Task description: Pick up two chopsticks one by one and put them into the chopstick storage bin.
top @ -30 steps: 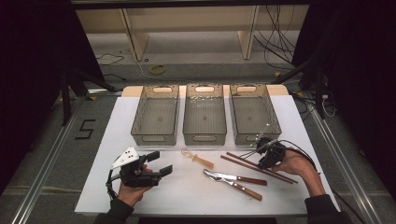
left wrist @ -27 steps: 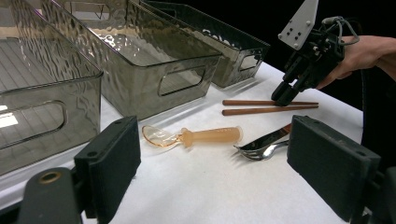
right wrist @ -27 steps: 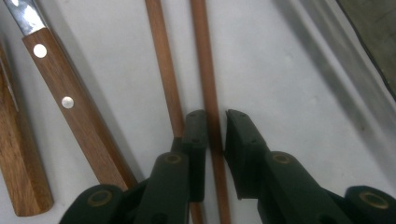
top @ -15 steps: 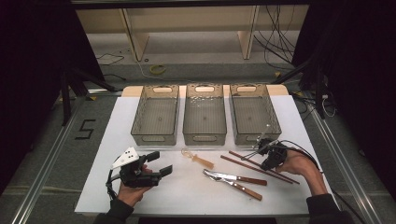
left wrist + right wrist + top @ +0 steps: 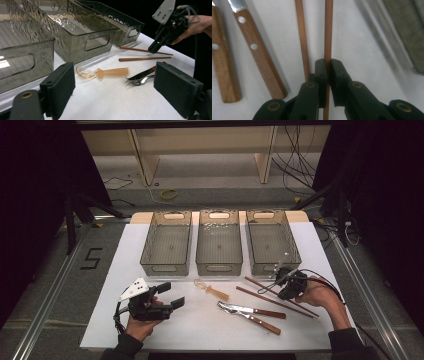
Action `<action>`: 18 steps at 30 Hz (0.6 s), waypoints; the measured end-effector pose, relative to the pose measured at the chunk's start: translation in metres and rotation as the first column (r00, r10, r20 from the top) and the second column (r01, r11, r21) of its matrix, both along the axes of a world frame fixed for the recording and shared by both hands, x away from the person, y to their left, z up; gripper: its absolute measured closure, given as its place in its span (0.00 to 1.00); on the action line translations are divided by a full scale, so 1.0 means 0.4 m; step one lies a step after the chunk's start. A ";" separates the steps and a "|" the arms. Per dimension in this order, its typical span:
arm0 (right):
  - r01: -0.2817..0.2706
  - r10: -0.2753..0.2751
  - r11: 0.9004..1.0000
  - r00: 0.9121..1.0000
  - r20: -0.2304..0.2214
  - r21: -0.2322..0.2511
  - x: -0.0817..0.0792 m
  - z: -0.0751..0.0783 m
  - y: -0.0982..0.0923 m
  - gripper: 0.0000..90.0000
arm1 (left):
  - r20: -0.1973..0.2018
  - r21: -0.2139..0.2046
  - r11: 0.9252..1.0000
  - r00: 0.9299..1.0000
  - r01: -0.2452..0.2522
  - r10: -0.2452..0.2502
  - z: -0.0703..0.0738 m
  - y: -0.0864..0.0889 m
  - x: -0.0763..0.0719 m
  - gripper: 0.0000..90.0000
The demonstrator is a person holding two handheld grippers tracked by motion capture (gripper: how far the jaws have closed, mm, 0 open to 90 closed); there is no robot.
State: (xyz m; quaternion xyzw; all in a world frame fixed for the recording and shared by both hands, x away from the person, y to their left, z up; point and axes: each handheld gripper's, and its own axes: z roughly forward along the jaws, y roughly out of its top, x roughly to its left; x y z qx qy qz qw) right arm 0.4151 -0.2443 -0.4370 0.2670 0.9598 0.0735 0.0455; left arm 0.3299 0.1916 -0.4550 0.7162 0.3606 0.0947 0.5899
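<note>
Two brown chopsticks lie at the right of the white table. My right gripper [image 5: 281, 290] [image 5: 327, 65] points down at the one nearer the bins [image 5: 260, 286] [image 5: 328, 35] [image 5: 140, 50]. Its jaws have just been closing and now pinch that chopstick between the pads. The second chopstick [image 5: 267, 301] [image 5: 301, 37] lies loose beside it. My left gripper [image 5: 169, 296] [image 5: 113, 82] hovers open at the front left with nothing between its jaws, facing a translucent orange spoon [image 5: 212, 290] [image 5: 105, 72].
Three translucent grey bins [image 5: 165, 268] [image 5: 219, 268] [image 5: 265, 268] stand in a row at the back. A wooden-handled knife and fork [image 5: 252, 313] [image 5: 259, 55] lie between the spoon and the chopsticks. The table's front edge is near both hands.
Both hands keep their places; the right gripper stays low over the chopsticks with no clear shift.
</note>
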 end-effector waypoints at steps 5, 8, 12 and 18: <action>-0.041 0.036 0.997 0.996 0.081 0.061 -0.019 0.054 0.014 0.94 | -0.010 0.004 1.000 1.000 0.002 -0.002 0.000 -0.002 0.002 0.19; -0.079 0.068 0.994 0.989 0.128 0.080 -0.031 0.074 0.035 0.94 | -0.016 0.007 1.000 1.000 0.009 -0.009 0.002 -0.005 0.003 0.19; -0.129 0.113 0.988 0.978 0.177 0.085 -0.046 0.090 0.071 0.94 | -0.033 0.013 1.000 0.999 0.027 -0.027 0.008 -0.011 0.006 0.19; -0.208 0.190 0.976 0.959 0.211 0.065 -0.068 0.104 0.128 0.94 | -0.060 0.042 0.996 0.996 0.073 -0.070 0.026 -0.029 0.018 0.20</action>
